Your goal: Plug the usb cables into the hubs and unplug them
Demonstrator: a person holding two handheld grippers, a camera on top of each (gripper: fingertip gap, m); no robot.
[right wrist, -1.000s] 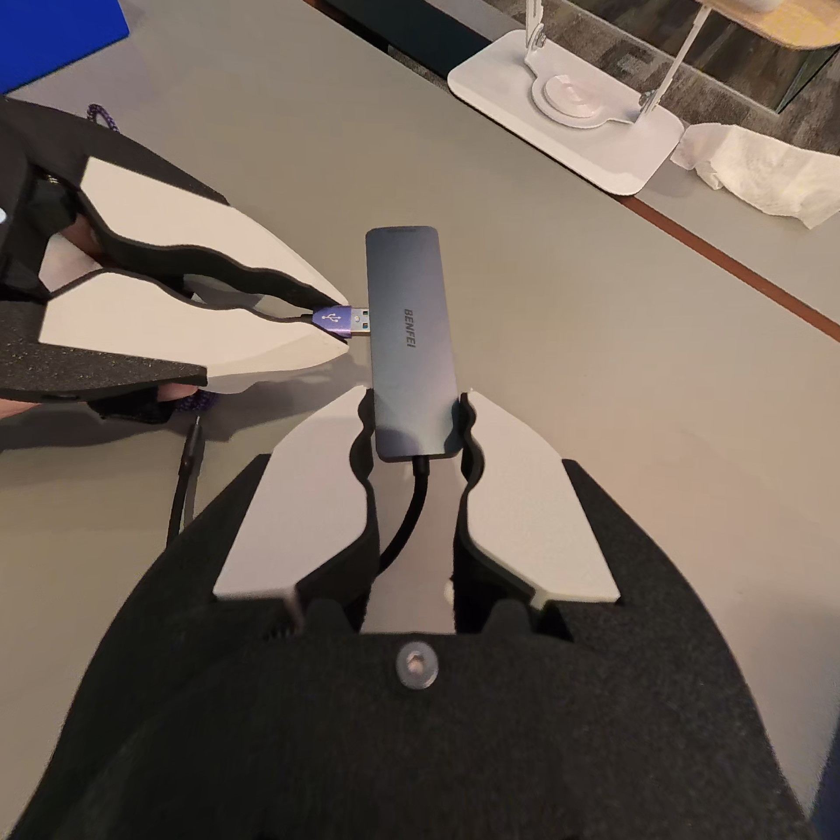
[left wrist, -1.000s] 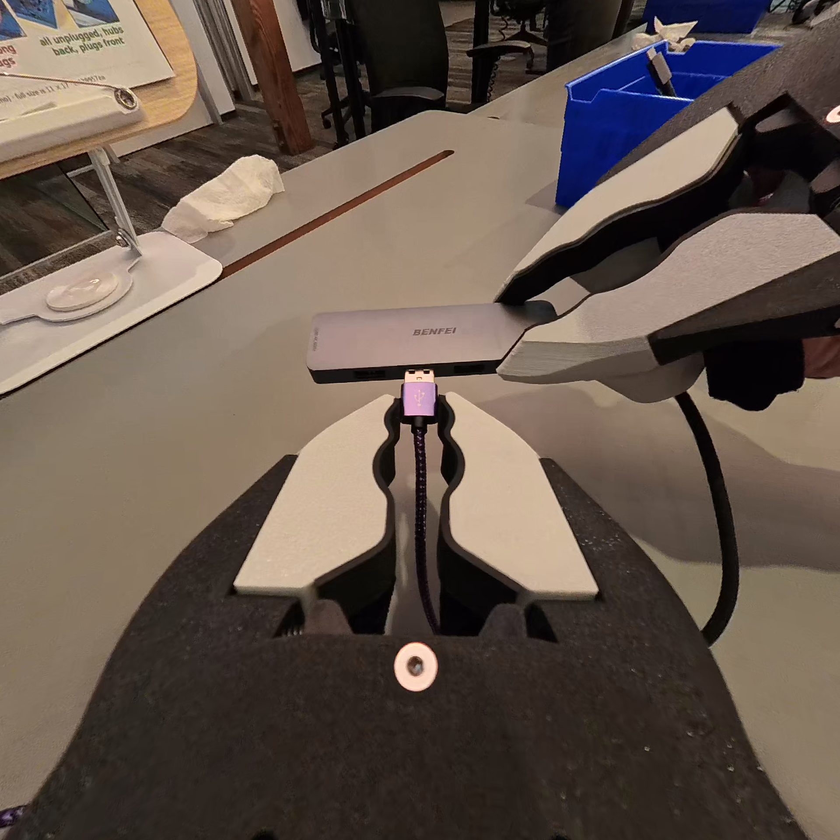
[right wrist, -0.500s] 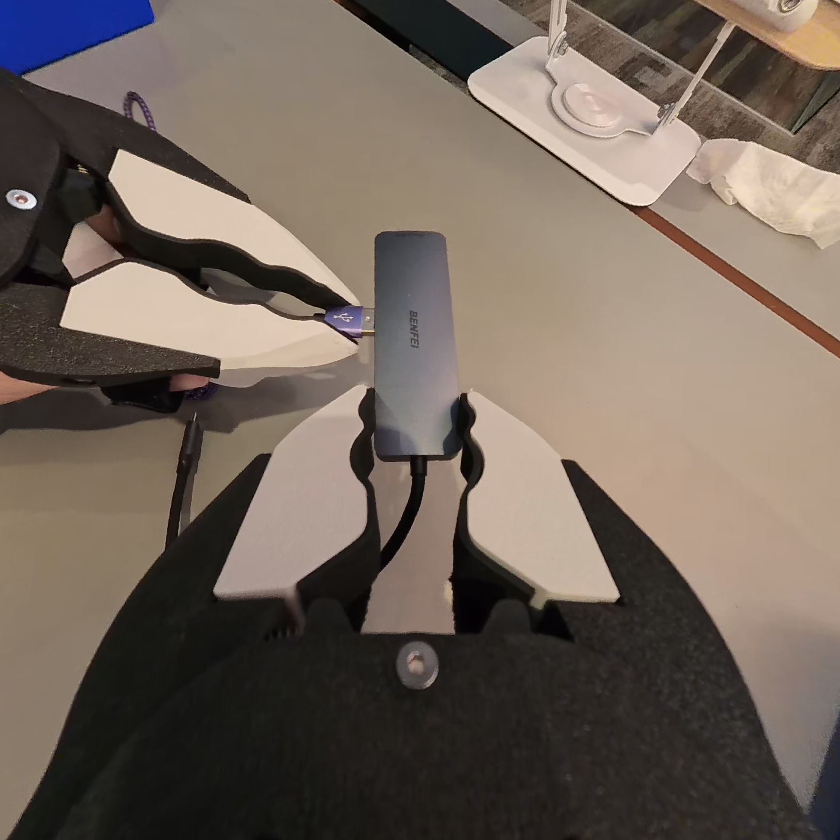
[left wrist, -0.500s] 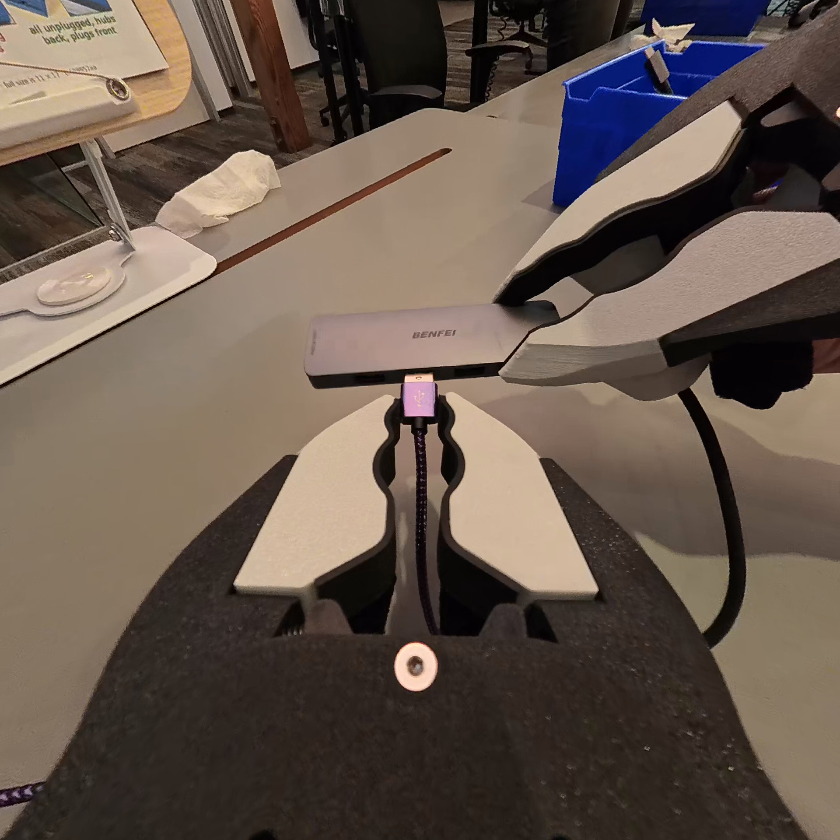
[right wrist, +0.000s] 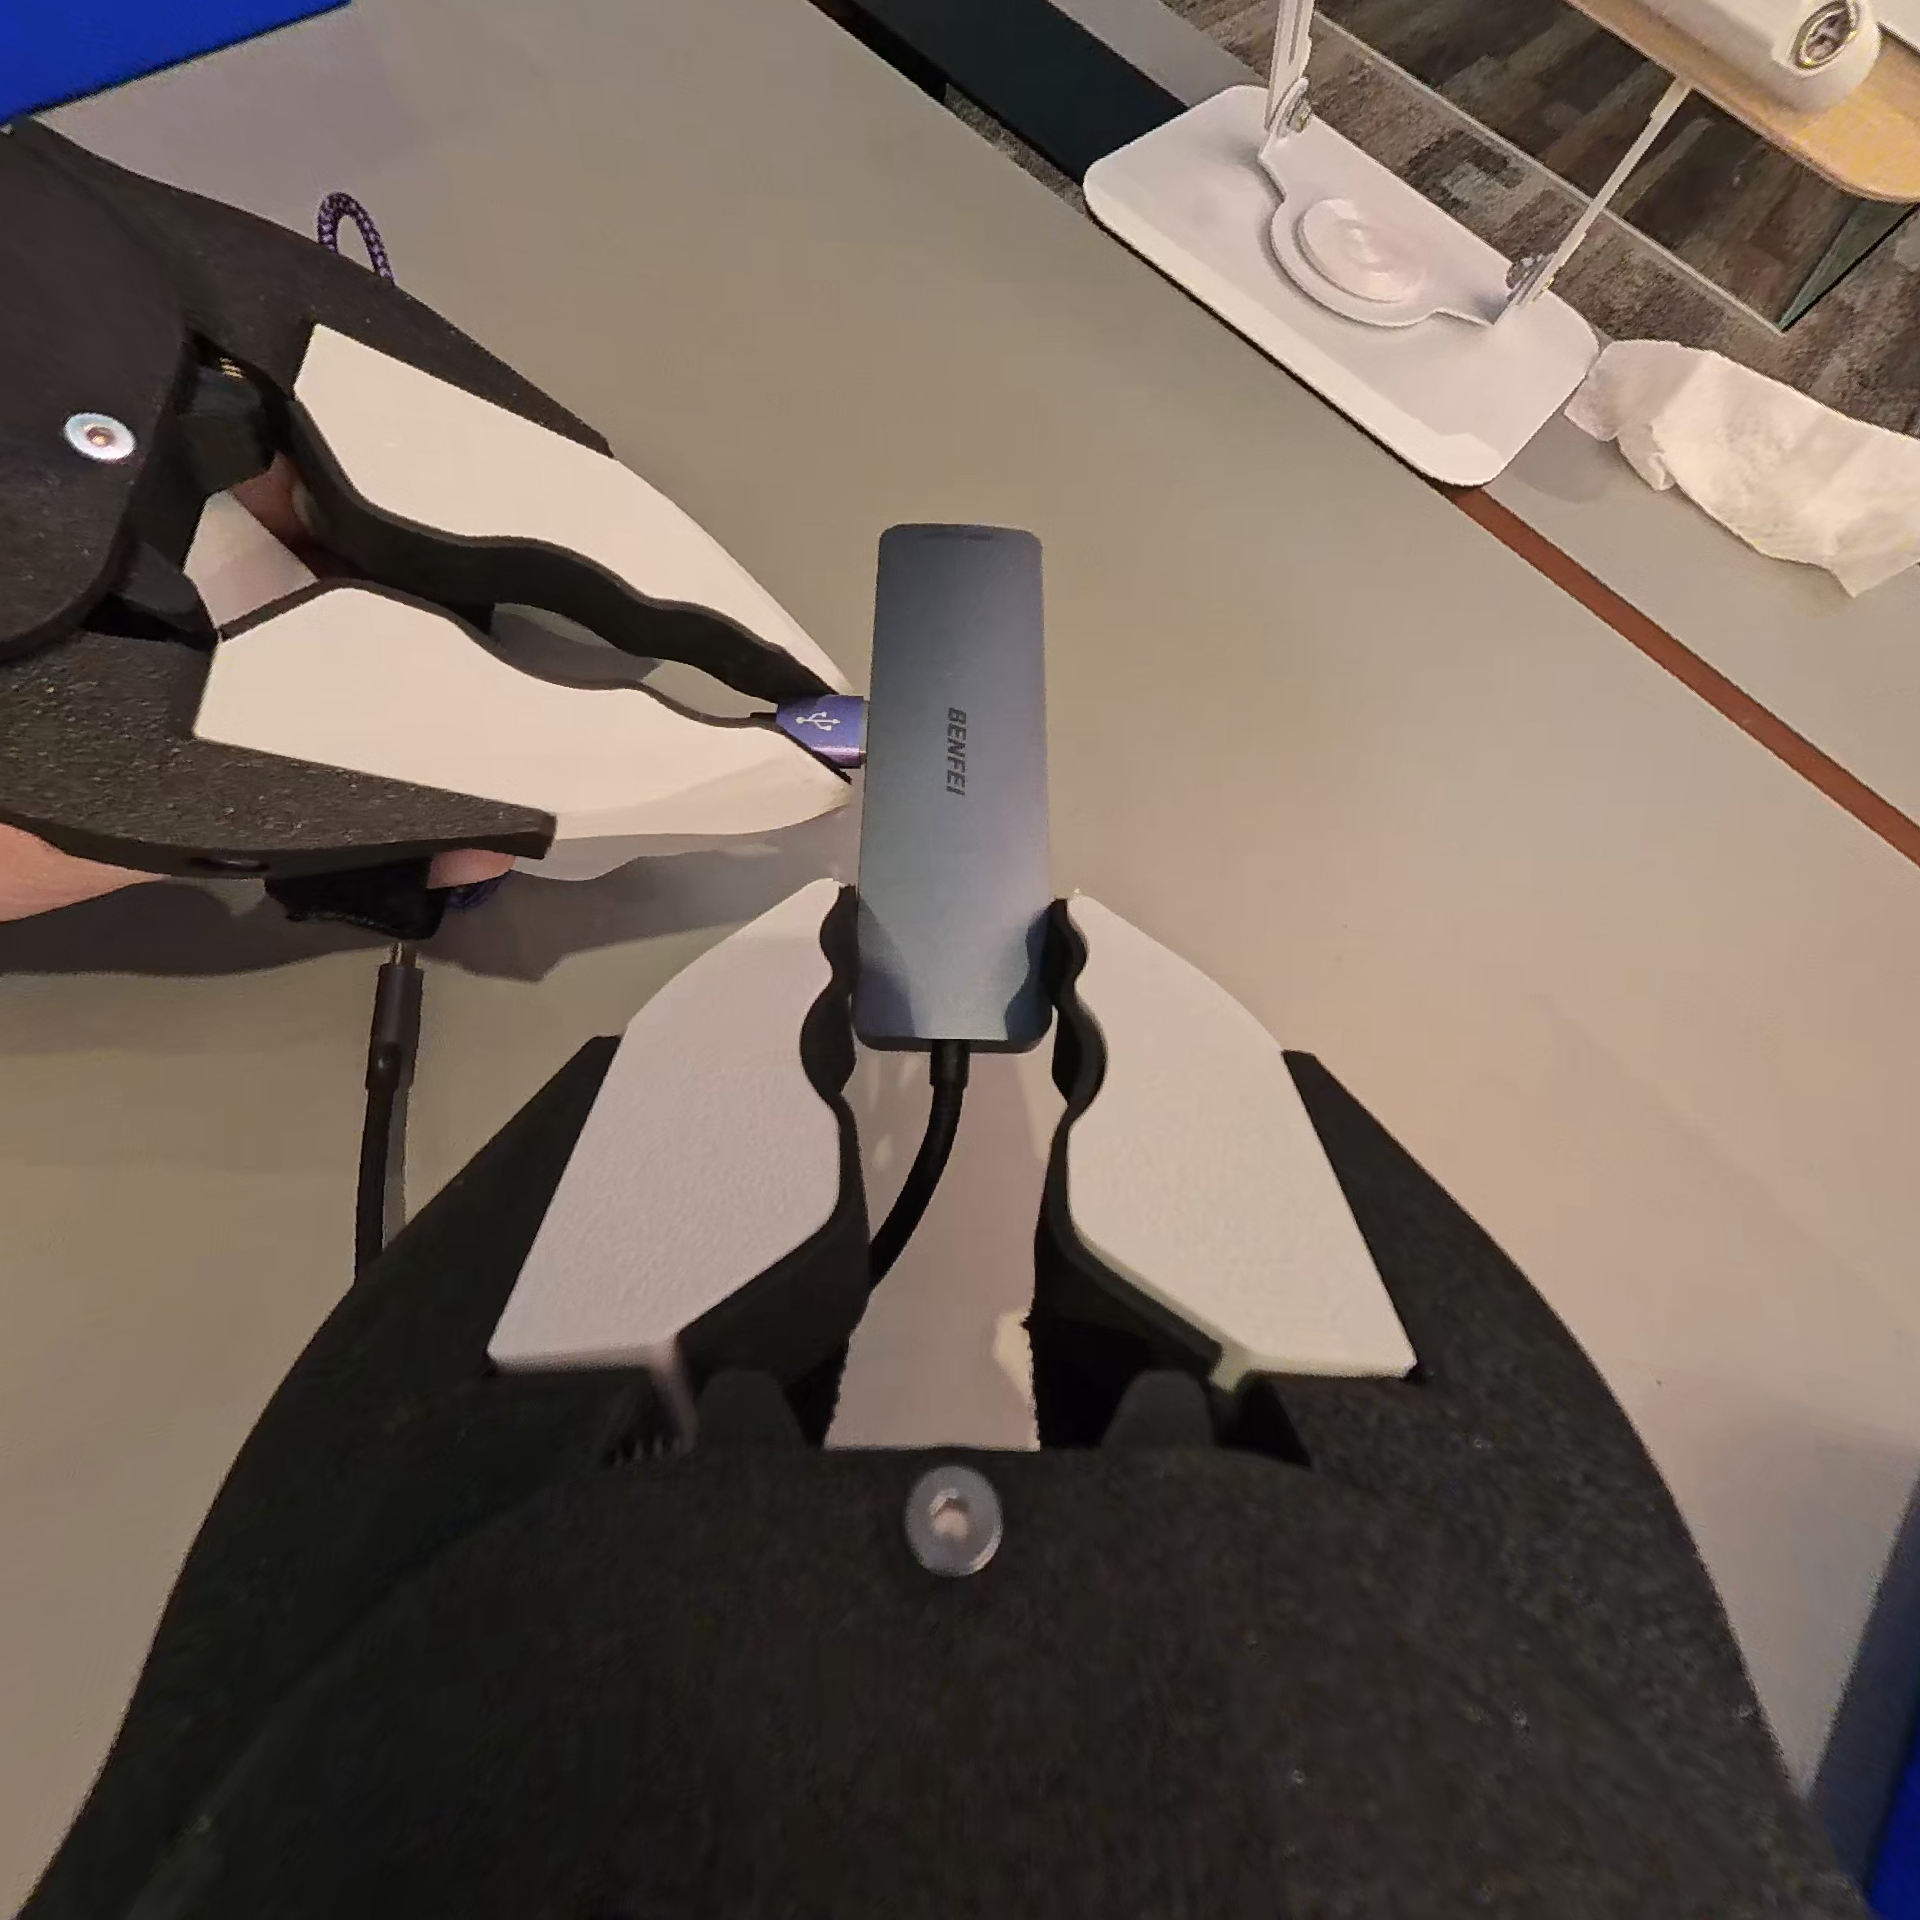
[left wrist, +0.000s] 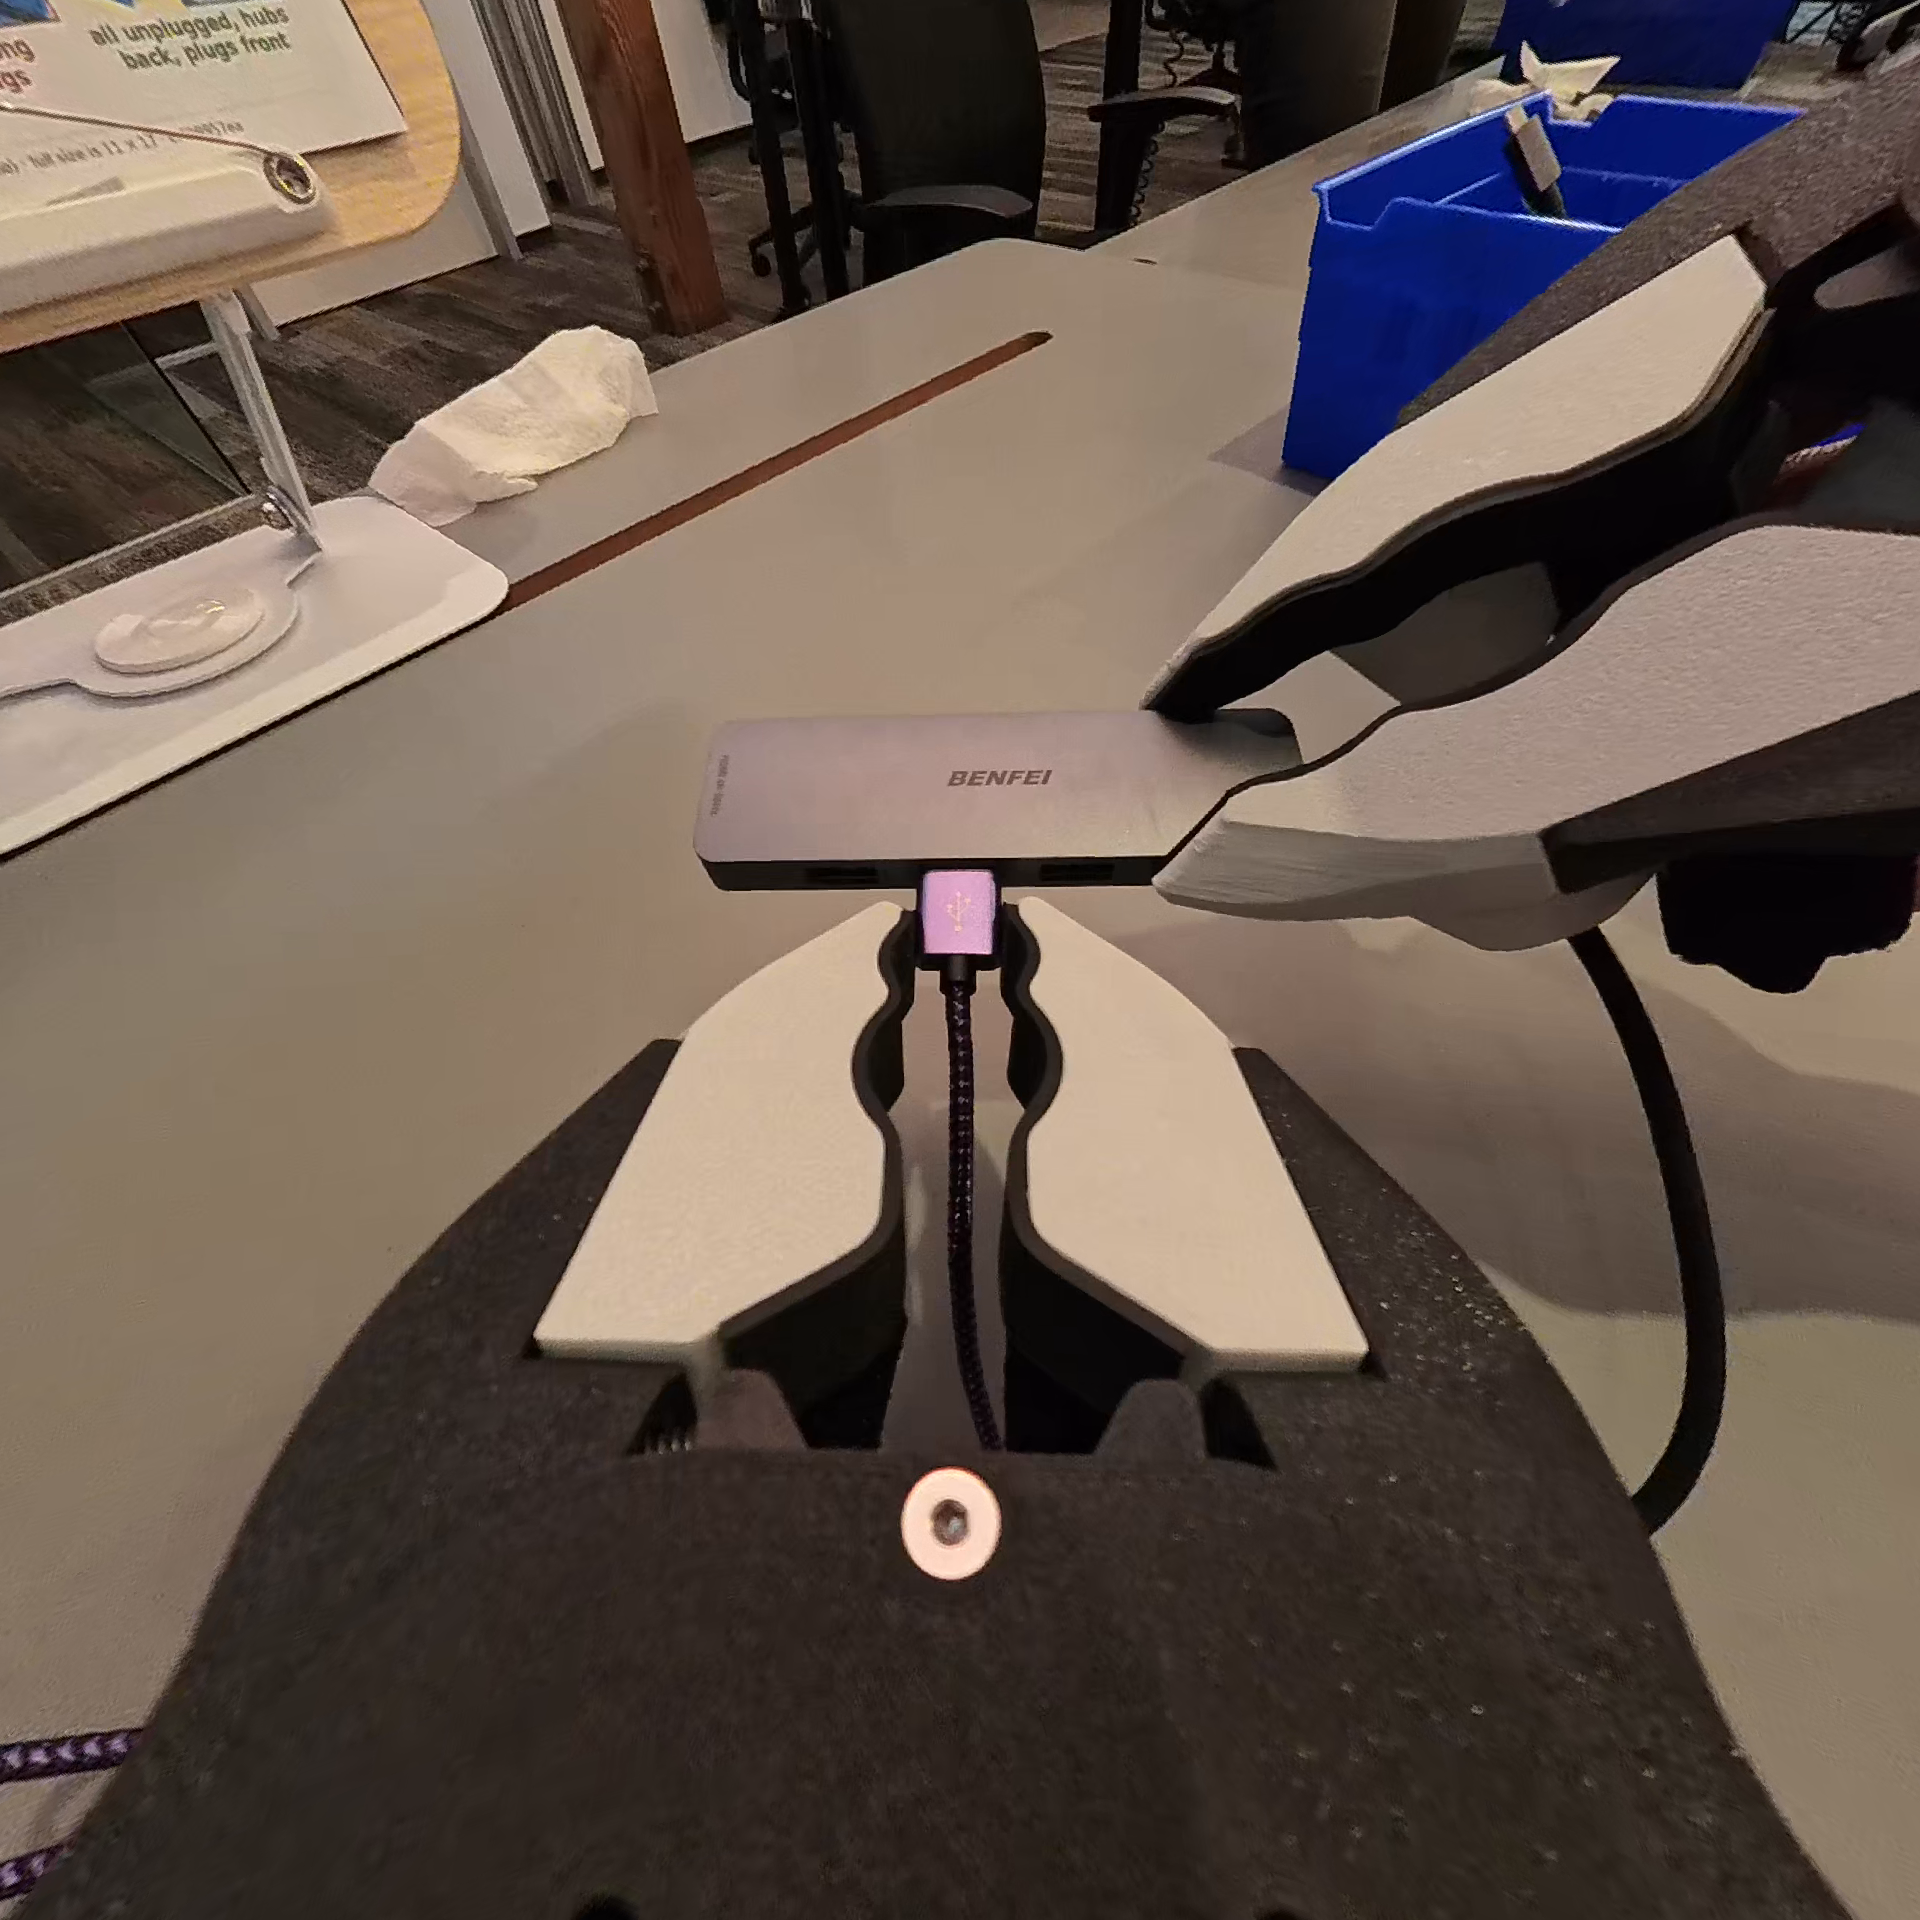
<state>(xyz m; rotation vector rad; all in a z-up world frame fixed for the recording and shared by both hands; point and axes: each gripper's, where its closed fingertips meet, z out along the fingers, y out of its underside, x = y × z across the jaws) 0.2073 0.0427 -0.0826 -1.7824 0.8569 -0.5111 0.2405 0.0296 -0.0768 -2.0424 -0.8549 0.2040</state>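
left gripper (left wrist: 958, 928) clamped, right gripper (right wrist: 956, 961) clamped (tips at right angles, close).

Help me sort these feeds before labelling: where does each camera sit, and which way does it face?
Left wrist view: on the left gripper, looking along its fingers at the purple plug meeting the hub; right gripper enters from the right.
Right wrist view: on the right gripper, looking along the hub's length; left gripper enters from the left.
Shared: hub, plug, both grippers, white stand, grey table.
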